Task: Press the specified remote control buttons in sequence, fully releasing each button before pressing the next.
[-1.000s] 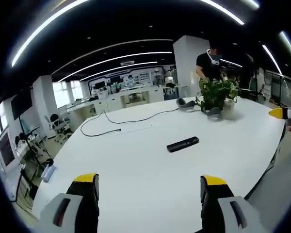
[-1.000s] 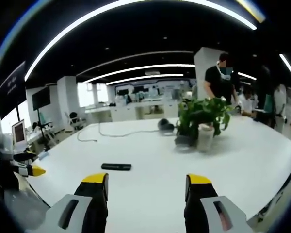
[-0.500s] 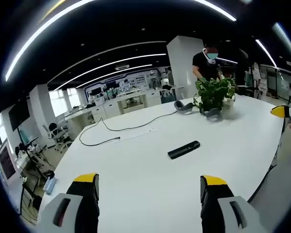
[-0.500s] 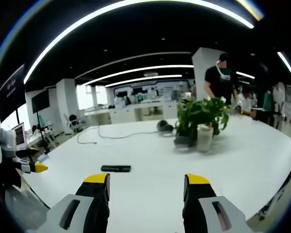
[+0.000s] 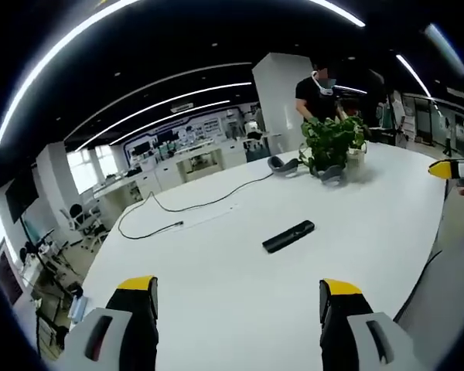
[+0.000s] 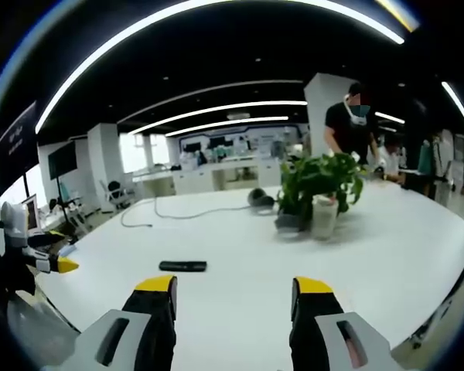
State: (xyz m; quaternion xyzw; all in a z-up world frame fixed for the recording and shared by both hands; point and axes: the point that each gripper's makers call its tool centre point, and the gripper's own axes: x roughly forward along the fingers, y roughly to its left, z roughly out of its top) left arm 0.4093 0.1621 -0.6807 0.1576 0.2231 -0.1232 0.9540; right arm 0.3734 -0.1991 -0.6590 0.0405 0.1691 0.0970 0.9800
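1. Left gripper (image 5: 236,297) held above the near edge of the white table (image 5: 216,294), jaws spread wide, nothing between them, yellow tips up.
2. Right gripper (image 6: 233,294) likewise over the near edge of the table (image 6: 387,255), jaws spread apart and pinching nothing.
3. Black remote control (image 5: 288,236) flat on the table, out toward the middle, well apart from both sets of jaws; lying slantwise in the left gripper view, seen nearly side-on in the right gripper view (image 6: 182,266).
4. Potted plant (image 5: 329,144) standing upright toward the far edge of the table, in a pale pot (image 6: 324,216); dark headset (image 5: 283,165) just beside it, also seen (image 6: 260,200) next to the plant (image 6: 319,179).
5. Black cable (image 5: 178,209) trailing in loops across the far left part of the table.
6. Person in a dark shirt (image 5: 312,93) standing past the far edge behind the plant, seen too at (image 6: 354,127).
7. Yellow tip of the other gripper poking in at the right side of the left gripper view (image 5: 445,168) and at the left side of the right gripper view (image 6: 60,264).
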